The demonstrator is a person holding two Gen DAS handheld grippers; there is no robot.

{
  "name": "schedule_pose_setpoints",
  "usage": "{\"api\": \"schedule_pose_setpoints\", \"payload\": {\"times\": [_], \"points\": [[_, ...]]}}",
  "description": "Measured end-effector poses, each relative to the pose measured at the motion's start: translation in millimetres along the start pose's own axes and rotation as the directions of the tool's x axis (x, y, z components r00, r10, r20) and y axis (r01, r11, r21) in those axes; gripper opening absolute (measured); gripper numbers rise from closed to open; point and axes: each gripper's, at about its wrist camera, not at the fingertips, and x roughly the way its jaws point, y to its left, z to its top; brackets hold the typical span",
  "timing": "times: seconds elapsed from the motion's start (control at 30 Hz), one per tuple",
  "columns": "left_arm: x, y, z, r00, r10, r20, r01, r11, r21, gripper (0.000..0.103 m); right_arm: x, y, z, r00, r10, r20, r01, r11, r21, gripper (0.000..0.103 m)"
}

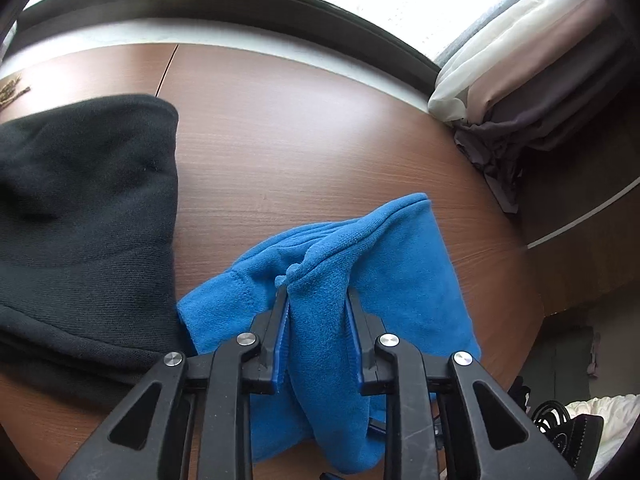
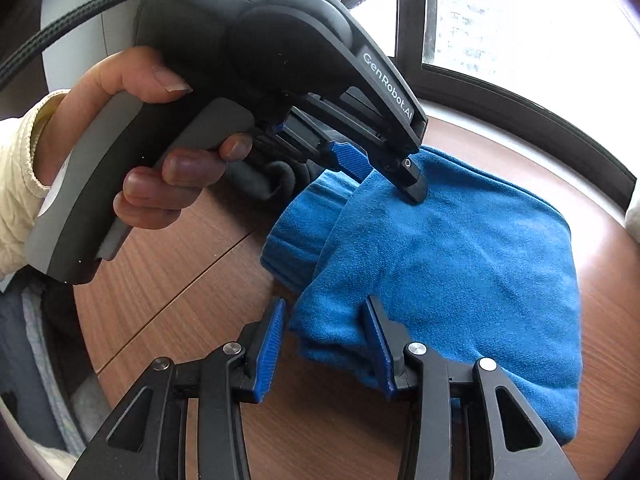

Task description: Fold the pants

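The blue fleece pants (image 1: 360, 264) lie bunched on the brown wooden table (image 1: 304, 120). My left gripper (image 1: 318, 292) is shut on a raised fold of the blue pants. In the right wrist view the pants (image 2: 460, 248) lie folded over, with the left gripper (image 2: 396, 176) pinching their far edge. My right gripper (image 2: 326, 312) is open at the near edge of the pants, with its right finger (image 2: 376, 340) against the cloth and its left finger (image 2: 272, 336) over bare table.
A black garment (image 1: 80, 216) lies on the table to the left of the blue pants. Curtains (image 1: 532, 64) hang at the right by the window. The table's rounded edge (image 1: 532, 304) falls off to the right. A person's hand (image 2: 140, 160) holds the left gripper.
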Motion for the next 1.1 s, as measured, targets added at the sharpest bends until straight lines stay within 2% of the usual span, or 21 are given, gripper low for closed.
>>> {"api": "schedule_pose_setpoints", "payload": {"times": [0.07, 0.17, 0.3, 0.47, 0.67, 0.73, 0.8, 0.9, 0.93, 1.0, 1.1], "points": [[-18.2, -14.0, 3.3, 0.999, -0.015, 0.028, 0.014, 0.999, 0.035, 0.025, -5.0, 2.0, 3.8, 1.0, 0.004, 0.013, -0.004, 1.0, 0.0, 0.042], [-36.9, -30.4, 11.3, 0.999, 0.029, 0.044, -0.033, 0.995, 0.09, 0.025, -23.5, 4.6, 12.7, 0.998, 0.023, 0.066, -0.023, 1.0, -0.003, 0.042], [-33.6, -22.4, 23.0, 0.994, 0.11, 0.022, -0.112, 0.987, 0.116, 0.025, -28.7, 9.7, 27.0, 0.993, 0.054, 0.108, -0.053, 0.999, -0.012, 0.042], [-5.1, 11.4, 18.6, 0.984, 0.17, -0.058, -0.167, 0.984, 0.06, 0.026, -5.9, 9.5, 27.9, 0.993, 0.108, 0.046, -0.109, 0.994, 0.011, 0.042], [-1.9, 12.9, 8.2, 0.972, 0.232, -0.034, -0.228, 0.968, 0.102, 0.035, -12.2, 8.0, 16.7, 0.99, 0.139, -0.007, -0.138, 0.988, 0.061, 0.042], [-2.5, 10.9, 6.1, 0.965, 0.261, -0.016, -0.258, 0.96, 0.112, 0.043, -17.5, 10.7, 16.5, 0.989, 0.147, -0.015, -0.146, 0.986, 0.076, 0.042], [-6.1, 7.1, 2.9, 0.955, 0.298, 0.015, -0.297, 0.945, 0.137, 0.047, -22.8, 13.1, 17.0, 0.988, 0.156, -0.021, -0.154, 0.985, 0.084, 0.046], [-22.5, -4.9, -3.2, 0.94, 0.329, 0.089, -0.34, 0.925, 0.172, 0.047, -34.6, 18.8, 21.3, 0.985, 0.17, -0.015, -0.169, 0.983, 0.078, 0.046], [-31.2, -8.4, -6.2, 0.929, 0.35, 0.122, -0.367, 0.914, 0.174, 0.049, -41.0, 19.4, 21.9, 0.988, 0.155, 0.0, -0.155, 0.985, 0.074, 0.046], [-49.2, -17.3, -13.1, 0.907, 0.38, 0.182, -0.41, 0.897, 0.167, 0.054, -56.0, 13.4, 21.0, 0.993, 0.112, 0.032, -0.115, 0.99, 0.079, 0.058], [-73.0, -32.2, -29.7, 0.867, 0.421, 0.265, -0.469, 0.871, 0.15, 0.058, -77.0, 8.1, 24.0, 0.994, 0.033, 0.1, -0.042, 0.995, 0.088, 0.06]]}}
